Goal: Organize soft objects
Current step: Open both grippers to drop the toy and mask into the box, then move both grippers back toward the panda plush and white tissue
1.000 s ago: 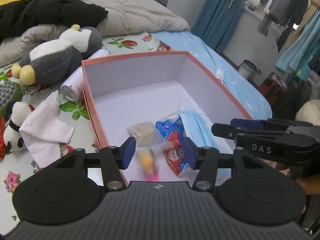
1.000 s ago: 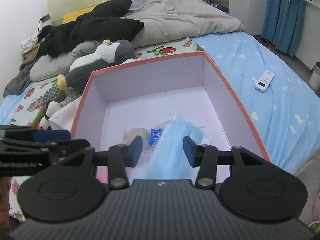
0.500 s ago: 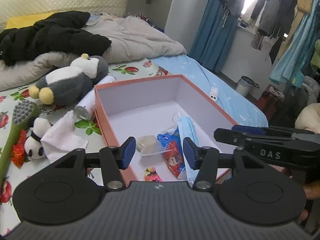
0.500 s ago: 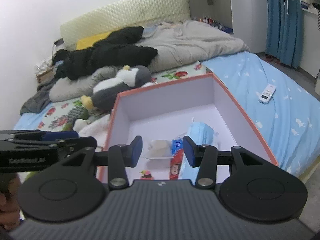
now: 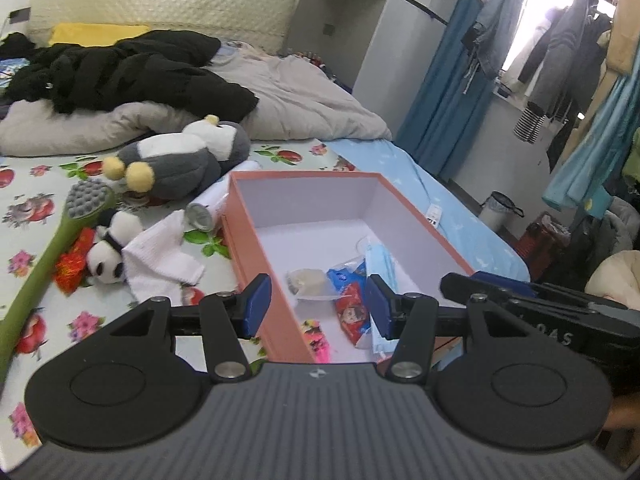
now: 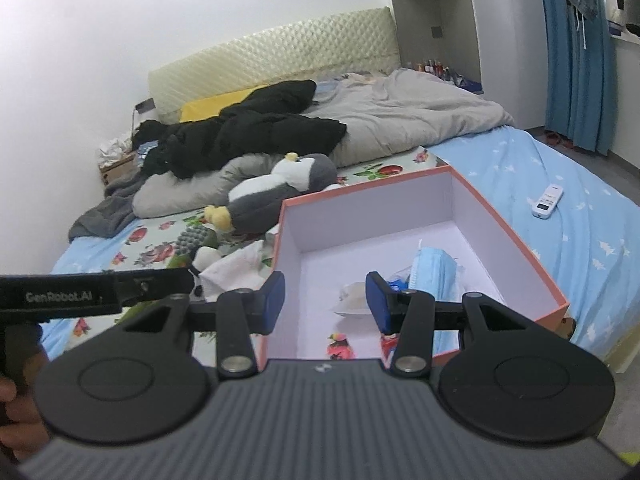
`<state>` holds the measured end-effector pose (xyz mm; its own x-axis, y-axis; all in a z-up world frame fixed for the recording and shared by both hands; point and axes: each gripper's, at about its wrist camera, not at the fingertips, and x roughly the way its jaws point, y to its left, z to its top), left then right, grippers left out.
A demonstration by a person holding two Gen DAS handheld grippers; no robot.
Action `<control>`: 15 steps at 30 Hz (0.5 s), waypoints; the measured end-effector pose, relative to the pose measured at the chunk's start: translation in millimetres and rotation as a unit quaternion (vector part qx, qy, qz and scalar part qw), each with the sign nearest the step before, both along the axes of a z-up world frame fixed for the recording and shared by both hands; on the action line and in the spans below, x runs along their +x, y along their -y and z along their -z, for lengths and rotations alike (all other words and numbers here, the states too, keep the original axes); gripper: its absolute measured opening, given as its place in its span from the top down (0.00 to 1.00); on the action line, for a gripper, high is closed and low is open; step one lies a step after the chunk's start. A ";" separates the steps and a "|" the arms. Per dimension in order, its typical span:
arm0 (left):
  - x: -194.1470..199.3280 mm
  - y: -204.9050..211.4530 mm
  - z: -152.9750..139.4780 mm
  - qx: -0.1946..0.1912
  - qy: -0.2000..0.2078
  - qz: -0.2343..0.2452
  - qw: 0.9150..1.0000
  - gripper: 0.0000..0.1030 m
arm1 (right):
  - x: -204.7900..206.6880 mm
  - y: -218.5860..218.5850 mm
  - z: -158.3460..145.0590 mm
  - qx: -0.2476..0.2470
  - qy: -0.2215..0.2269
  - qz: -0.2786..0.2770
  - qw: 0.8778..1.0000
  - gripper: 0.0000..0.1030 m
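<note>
My left gripper (image 5: 318, 304) and right gripper (image 6: 326, 300) both released, empty, above orange-walled cardboard box (image 5: 248, 236); blue pleated face mask (image 6: 434, 270) inside, 1 o'clock.

White wall (image 6: 100, 40) behind bed; padded cream headboard (image 6: 272, 60); blue curtains (image 6: 576, 60) hung by bright window (image 5: 536, 20); clothes (image 5: 568, 48) hung there; grey floor (image 6: 592, 148); white cupboard (image 6: 440, 12).

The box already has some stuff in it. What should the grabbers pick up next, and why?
Probably the left gripper should swing over to the small panda plush. Both grippers are open and hold nothing, and the box already has the blue face mask inside. The panda lies outside the box on the left gripper's side, next to the white cloth.
</note>
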<state>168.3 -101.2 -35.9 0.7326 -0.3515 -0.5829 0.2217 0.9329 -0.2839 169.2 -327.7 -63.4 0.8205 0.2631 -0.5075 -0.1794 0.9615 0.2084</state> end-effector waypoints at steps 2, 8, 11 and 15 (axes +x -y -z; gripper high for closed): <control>-9.3 -5.2 1.3 0.002 -0.004 -0.007 1.000 0.43 | -6.4 -1.1 0.3 0.010 -0.001 -0.007 1.000 0.54; -41.0 -24.5 9.6 0.009 -0.021 -0.026 0.999 0.43 | -20.6 -11.7 2.4 0.013 0.001 -0.018 1.000 0.54; -56.2 -35.8 7.0 0.012 -0.018 -0.040 0.999 0.43 | -29.9 -19.4 2.1 0.004 0.005 -0.026 1.000 0.54; -75.2 -50.4 2.6 0.011 -0.018 -0.057 0.998 0.43 | -41.0 -30.2 3.8 0.000 0.003 -0.041 0.999 0.54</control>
